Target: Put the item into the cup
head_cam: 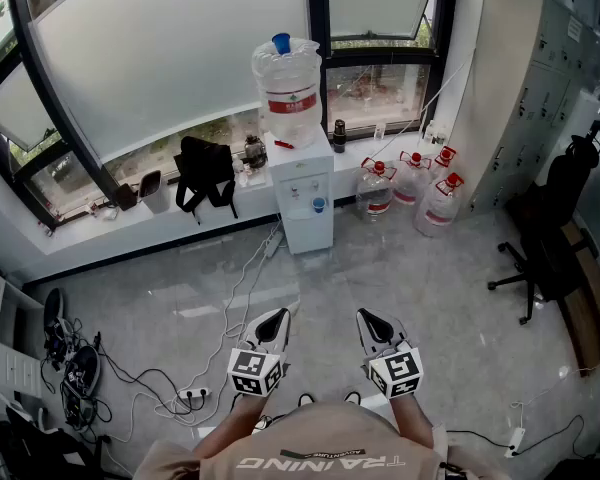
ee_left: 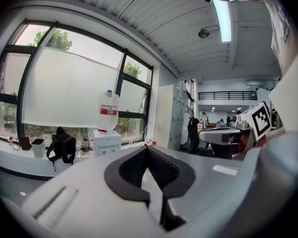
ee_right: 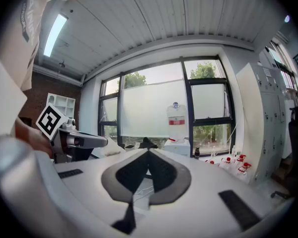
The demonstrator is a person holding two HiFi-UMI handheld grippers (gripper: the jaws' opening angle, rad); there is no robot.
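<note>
Both grippers are held close to the person's body, above the grey floor. My left gripper (head_cam: 282, 317) is shut, its jaw tips meeting with nothing between them (ee_left: 148, 149). My right gripper (head_cam: 365, 317) is shut and empty too (ee_right: 148, 150). A white water dispenser (head_cam: 304, 193) with a clear bottle (head_cam: 288, 86) stands ahead at the window, with a small blue cup-like thing (head_cam: 318, 205) at its front. A grey cup (head_cam: 153, 191) stands on the window sill at the left. I cannot tell which item the task means.
A black bag (head_cam: 203, 173) lies on the sill (head_cam: 100, 230). Three water jugs (head_cam: 412, 181) stand on the floor right of the dispenser. A black office chair (head_cam: 538, 258) is at the right. Cables and a power strip (head_cam: 185, 395) trail across the floor at the left.
</note>
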